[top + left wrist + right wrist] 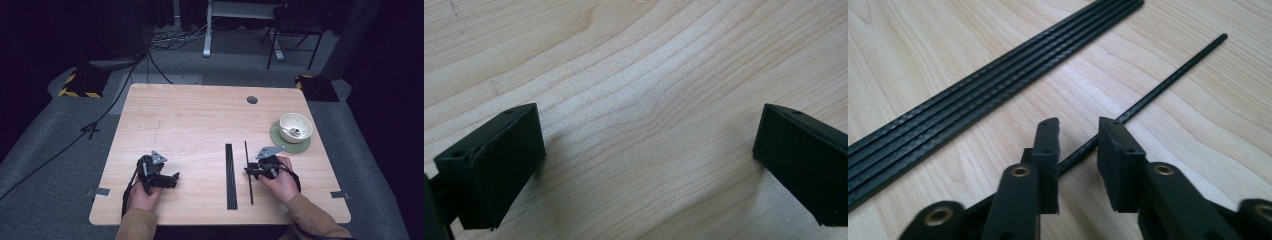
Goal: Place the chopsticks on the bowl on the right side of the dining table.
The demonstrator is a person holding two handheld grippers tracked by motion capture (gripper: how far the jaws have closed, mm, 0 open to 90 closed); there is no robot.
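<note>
High view: fixed above my side of the table (200, 115), facing forward and down, far enough to take in the whole top and the floor beyond. Left gripper view: rides my left gripper (644, 165), looks along its jaws, very close to bare wood between them. Right gripper view: rides my right gripper (1078, 150), low and close, looking along its jaws; a single rod (1168, 80) runs on ahead from between them, a rod bundle (988, 90) lies to their left. High view shares both: rod (248, 170), bundle (230, 175).
</note>
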